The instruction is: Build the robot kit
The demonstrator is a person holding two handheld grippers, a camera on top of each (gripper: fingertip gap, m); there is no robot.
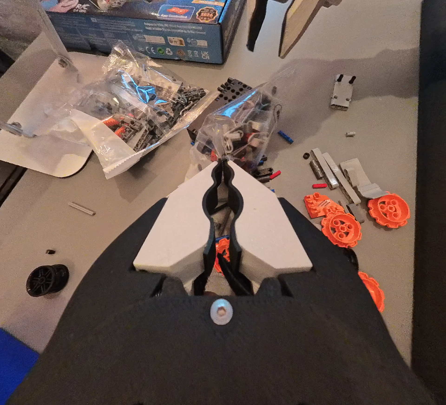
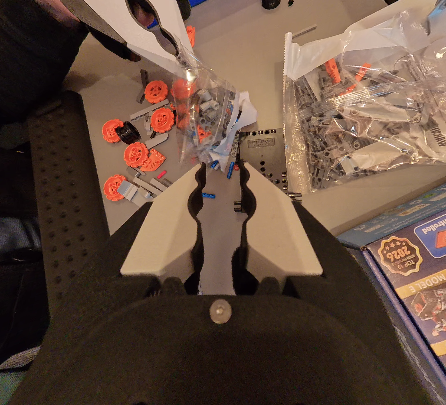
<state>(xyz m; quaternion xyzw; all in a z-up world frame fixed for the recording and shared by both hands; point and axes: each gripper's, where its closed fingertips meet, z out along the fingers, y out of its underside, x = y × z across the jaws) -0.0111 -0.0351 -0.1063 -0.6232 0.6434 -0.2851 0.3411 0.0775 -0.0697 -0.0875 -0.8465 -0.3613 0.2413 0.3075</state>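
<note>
Pinching a small clear bag (image 1: 237,125) of parts by its top corner above the counter (image 1: 144,224), left gripper (image 1: 223,163); right gripper (image 2: 222,169) jaws open, empty; thin film could slip, spilling pieces

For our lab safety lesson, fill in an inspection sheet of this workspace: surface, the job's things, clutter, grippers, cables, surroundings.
Surface: grey table, crowded.
Job's things: small bag of parts, lifted by its pinched top; large bag lying flat.
Clutter: orange wheels, grey beams, black wheel, blue pin, black plate.
Grippers: left gripper shut on the small bag; right gripper open, empty, just short of the small bag.
Cables: nothing seen.
Surroundings: toy box, black chair.
</note>
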